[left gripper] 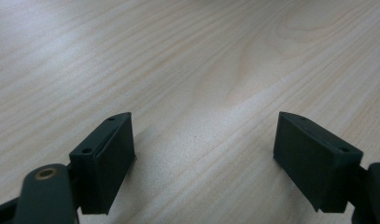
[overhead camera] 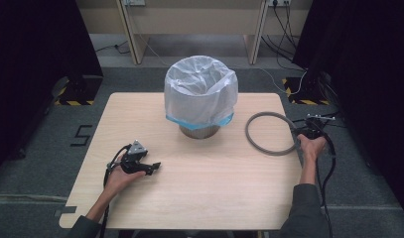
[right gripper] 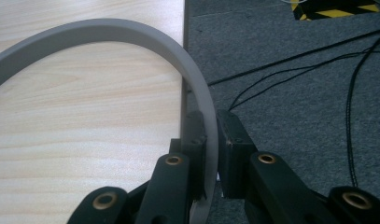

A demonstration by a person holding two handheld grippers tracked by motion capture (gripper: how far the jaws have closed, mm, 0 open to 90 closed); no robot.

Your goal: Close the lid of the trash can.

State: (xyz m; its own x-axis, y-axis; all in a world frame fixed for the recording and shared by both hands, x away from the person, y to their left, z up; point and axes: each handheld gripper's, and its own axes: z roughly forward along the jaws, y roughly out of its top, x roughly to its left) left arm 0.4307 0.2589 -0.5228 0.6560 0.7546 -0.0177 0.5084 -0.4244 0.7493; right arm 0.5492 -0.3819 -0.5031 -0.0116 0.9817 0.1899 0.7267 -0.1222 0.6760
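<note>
We are looking down on a pale wooden surface (overhead camera: 199, 188) standing on grey carpet (overhead camera: 35, 148). Near its far middle a small bin (overhead camera: 199, 130) is standing, and a translucent white bag (overhead camera: 200, 89) with a blue hem is draped over its mouth and most of its side.

The left hand-held gripper (overhead camera: 152, 166) is resting low over the near-left part of the surface, held in the person's left hand (overhead camera: 121, 176), its grey three-cornered plate facing up. In the left gripper view we are seeing the left hand-held gripper (left gripper: 204, 140) with its two black jaws spread wide apart, bare wood grain between them.

A grey ring (overhead camera: 269, 133) is lying flat on the right part of the surface, to the right of the bin and apart from it; its right arc is reaching past the surface's right edge. The right hand-held gripper (overhead camera: 298, 136), held in the right hand (overhead camera: 311, 148), is sitting at that edge. In the right gripper view the right hand-held gripper (right gripper: 212, 140) is pinching the ring (right gripper: 131, 32): the jaws are pressed against either side of the band, just off the edge, with black cables (right gripper: 318, 60) trailing over the carpet beyond.

We cannot tell whether the ring is lifting off the surface at the pinched side.
</note>
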